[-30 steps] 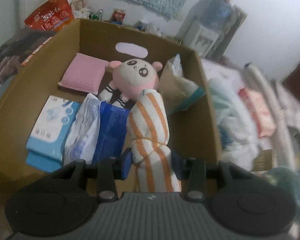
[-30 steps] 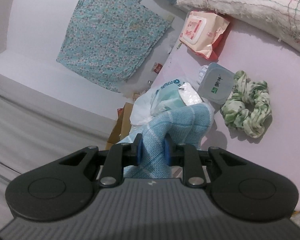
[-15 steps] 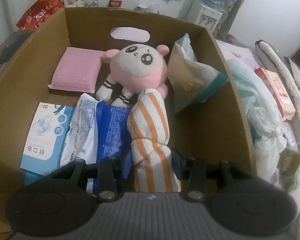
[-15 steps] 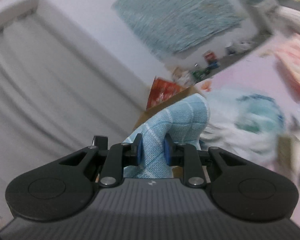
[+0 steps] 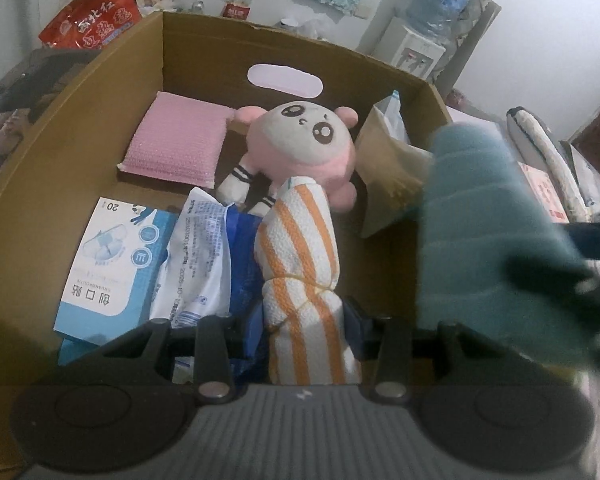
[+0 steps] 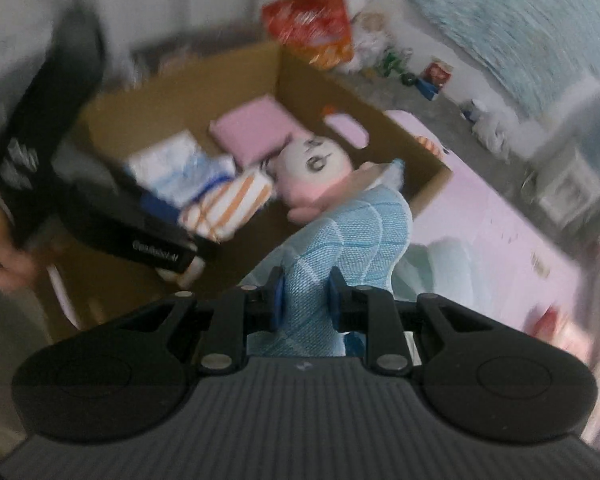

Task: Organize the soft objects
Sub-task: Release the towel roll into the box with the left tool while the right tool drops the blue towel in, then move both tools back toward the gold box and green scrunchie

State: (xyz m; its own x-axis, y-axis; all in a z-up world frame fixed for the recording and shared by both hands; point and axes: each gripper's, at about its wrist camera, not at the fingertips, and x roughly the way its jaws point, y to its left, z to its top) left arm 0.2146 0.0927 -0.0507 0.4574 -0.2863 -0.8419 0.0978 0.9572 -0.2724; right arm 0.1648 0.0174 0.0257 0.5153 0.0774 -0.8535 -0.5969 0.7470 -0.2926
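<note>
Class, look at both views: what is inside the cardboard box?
Inside the cardboard box: pink pad, pink plush doll, blue-and-white packets, a tan bag. The box floor beneath them is hidden.

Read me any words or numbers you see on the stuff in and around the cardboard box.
"20" and "创口贴": blue bandage box, printed upside down in this view.
Fine print on white plastic pack: too small to read.
Yellow characters on red snack bag: too blurred.
White lettering on left gripper body: blurred.

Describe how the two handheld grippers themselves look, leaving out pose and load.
Both the left gripper and right gripper share one build: grey ribbed body, black rounded shoulders with circular recesses, black finger arms with silver rivets, blue pads. The left gripper's black casing carries blurred white lettering.
</note>
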